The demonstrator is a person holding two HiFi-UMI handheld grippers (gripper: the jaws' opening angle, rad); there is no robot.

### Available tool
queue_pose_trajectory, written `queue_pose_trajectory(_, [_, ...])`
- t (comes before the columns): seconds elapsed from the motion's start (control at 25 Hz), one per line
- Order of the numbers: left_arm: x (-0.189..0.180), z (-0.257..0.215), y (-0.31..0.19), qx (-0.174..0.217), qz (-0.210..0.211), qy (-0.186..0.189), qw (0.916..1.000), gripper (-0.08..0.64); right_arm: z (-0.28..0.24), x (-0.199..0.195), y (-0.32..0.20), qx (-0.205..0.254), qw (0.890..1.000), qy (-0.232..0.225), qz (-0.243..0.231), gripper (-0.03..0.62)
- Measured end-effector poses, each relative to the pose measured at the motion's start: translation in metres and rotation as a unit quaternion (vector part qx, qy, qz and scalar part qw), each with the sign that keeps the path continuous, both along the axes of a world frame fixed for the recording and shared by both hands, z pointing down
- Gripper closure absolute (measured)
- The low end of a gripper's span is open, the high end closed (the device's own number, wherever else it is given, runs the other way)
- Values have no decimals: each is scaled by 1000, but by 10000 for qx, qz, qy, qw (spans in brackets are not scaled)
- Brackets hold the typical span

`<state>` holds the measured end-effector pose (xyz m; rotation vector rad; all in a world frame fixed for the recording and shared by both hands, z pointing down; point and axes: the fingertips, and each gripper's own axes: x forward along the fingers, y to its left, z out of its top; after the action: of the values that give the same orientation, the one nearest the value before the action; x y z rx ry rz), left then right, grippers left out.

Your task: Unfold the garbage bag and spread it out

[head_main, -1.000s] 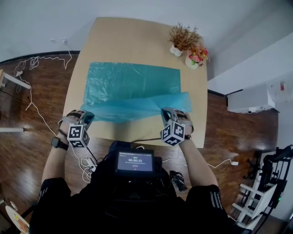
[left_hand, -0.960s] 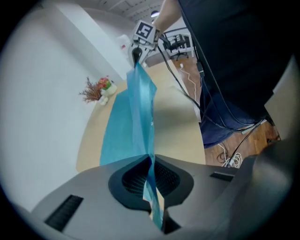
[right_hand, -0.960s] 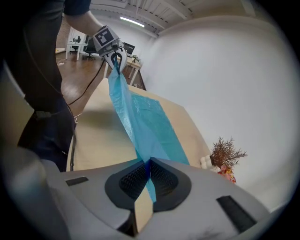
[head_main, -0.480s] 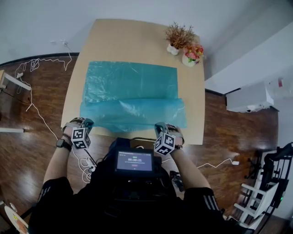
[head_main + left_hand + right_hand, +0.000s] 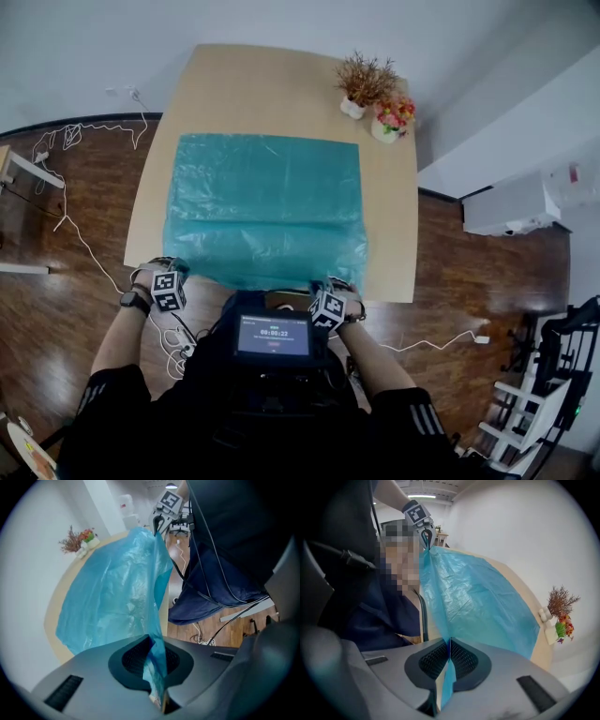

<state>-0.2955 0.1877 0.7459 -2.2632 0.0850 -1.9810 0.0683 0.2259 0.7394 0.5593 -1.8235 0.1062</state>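
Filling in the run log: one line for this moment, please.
left claw: shut on garbage bag, near edge | right claw: shut, same edge | garbage bag: spread over table

Blue garbage bag (image 5: 265,211) flat on bench (image 5: 234,84); left gripper (image 5: 172,270) and right gripper (image 5: 330,283) at its near corners.
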Motion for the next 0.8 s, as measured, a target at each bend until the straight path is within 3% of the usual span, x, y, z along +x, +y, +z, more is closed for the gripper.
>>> queue_pose_trajectory(0.08, [-2,11,7,-263,-132,-33,9996,554,10,-2,9,-138,9999,19,-9,561])
queue_pose_trajectory(0.16, [-4,20,12,-491,-241,-88,9985,473,19,-2,16,-249,9997,36,10,563])
queue_pose_trajectory(0.32, [-2,30,15,-807,-382,-165,9959,391,25,0,18,-340,9994,-15,47,566])
queue_pose_trajectory(0.48, [-1,26,19,-1165,-529,-167,9916,354,24,0,16,-387,9992,-27,36,563])
queue_pose_trajectory(0.68, [-13,-21,29,-1847,-1022,-109,9774,347,25,1,17,-451,9990,-11,25,565])
queue_pose_trajectory(0.72, [-18,-35,25,-1882,-1157,-78,9753,347,26,1,17,-464,9989,-20,26,565])
queue_pose_trajectory(0.8, [-25,-65,-1,-1550,-1434,70,9774,347,25,0,17,-496,9987,-58,37,565])
